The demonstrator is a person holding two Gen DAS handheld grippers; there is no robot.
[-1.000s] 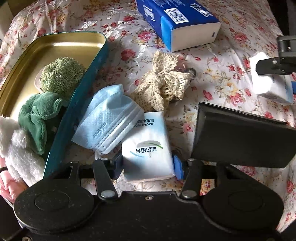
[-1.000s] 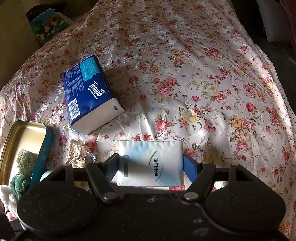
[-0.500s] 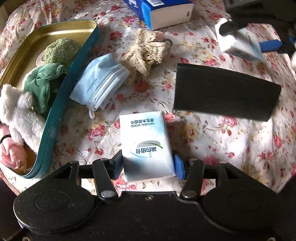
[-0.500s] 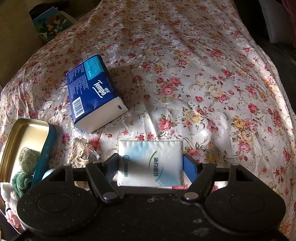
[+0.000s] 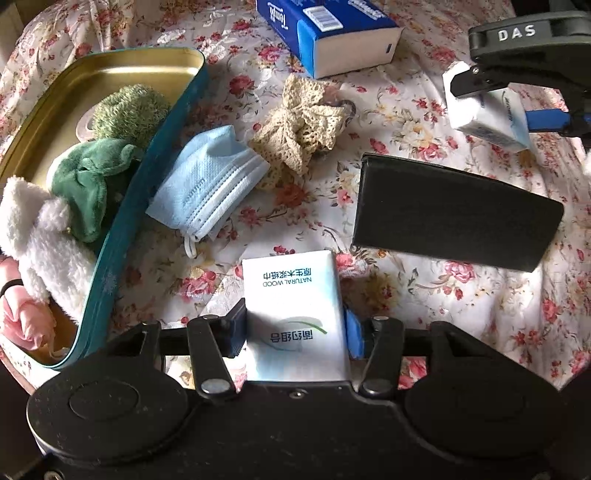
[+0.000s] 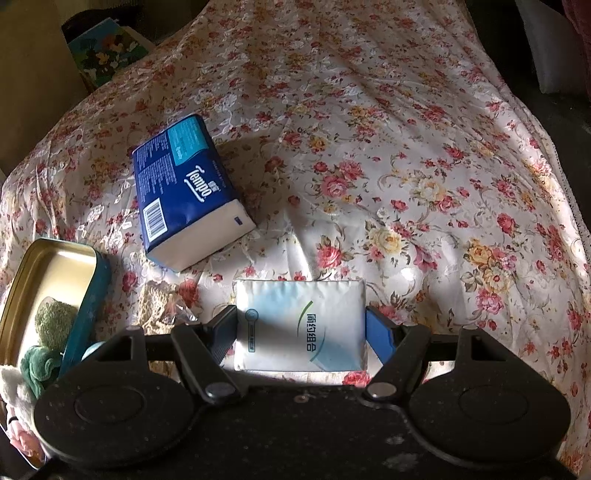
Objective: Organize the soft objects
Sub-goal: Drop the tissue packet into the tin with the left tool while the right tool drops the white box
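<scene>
A: We've got the left gripper (image 5: 295, 328) clamped on a small tissue pack (image 5: 295, 314), white glossy wrap, held at 6 o'clock above the floral cloth (image 5: 461, 295).

B: Right gripper (image 6: 301, 328) is closed on a second pack (image 6: 301, 325) of the same kind, also at 6 o'clock in its view. In the left view we see it at 2 o'clock.

A: Around the left: a flat black slab (image 5: 450, 210) at 3 o'clock, near the pack. At 11, a pleated blue mask (image 5: 207, 184) lies against the teal tin (image 5: 155, 166).

B: Beige crochet piece (image 5: 299, 125) at 12, touching the mask. Beyond it the blue Tempo brick (image 5: 325, 33).

A: The tin has a gold inside. In it we see a knobbly green puff (image 5: 129, 110), a green velvet piece (image 5: 88, 181), white fleece (image 5: 33, 229), and something pink (image 5: 22, 317) at the near end.

B: Right view: Tempo at 11 o'clock, tin at 9, the rest bare flowered cloth with folds.
</scene>
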